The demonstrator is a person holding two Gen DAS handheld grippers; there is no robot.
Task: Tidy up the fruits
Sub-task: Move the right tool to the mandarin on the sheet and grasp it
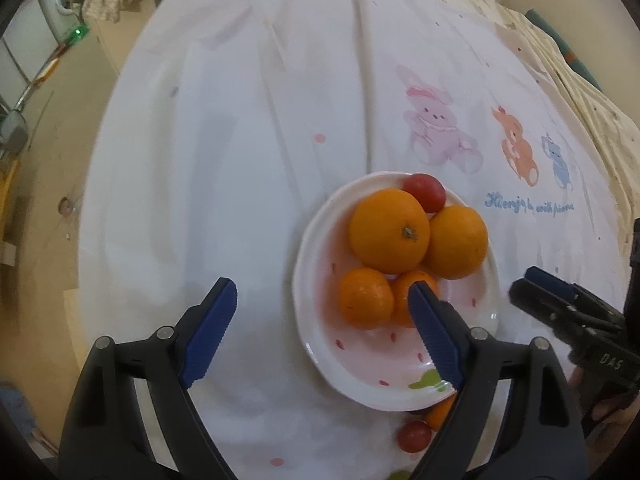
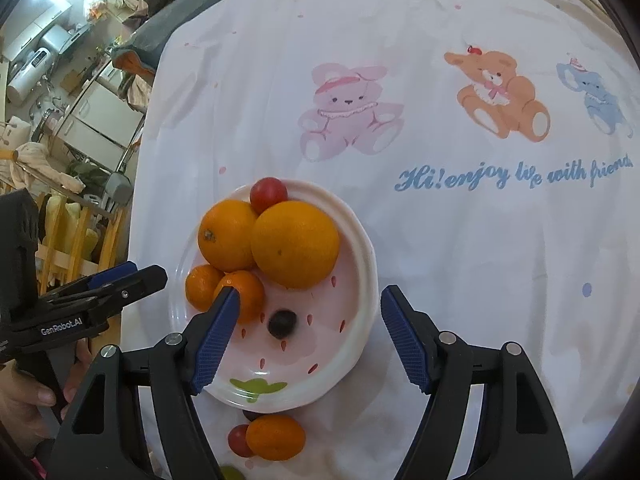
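Note:
A white and pink bowl (image 1: pixel 320 248) (image 2: pixel 360 248) sits on the white cloth. It holds two big oranges (image 1: pixel 390 230) (image 2: pixel 296 244), two small mandarins (image 1: pixel 366 298) (image 2: pixel 202 286), a red cherry tomato (image 1: pixel 426 192) (image 2: pixel 269 194) and a dark grape (image 2: pixel 282 323). A mandarin (image 2: pixel 275 437) (image 1: pixel 440 414) and a red tomato (image 1: pixel 414 436) (image 2: pixel 239 440) lie on the cloth just before the bowl. My left gripper (image 1: pixel 324 292) is open and empty above the bowl's left rim. My right gripper (image 2: pixel 310 300) is open and empty over the bowl's near part.
The cloth (image 2: pixel 460 240) bears printed bears and blue lettering. The table's left edge (image 2: pixel 136 184) drops to a cluttered room with a wooden rack (image 2: pixel 72 240). A green fruit (image 2: pixel 230 472) peeks at the bottom edge. Each gripper shows in the other's view (image 1: pixel 560 304) (image 2: pixel 100 292).

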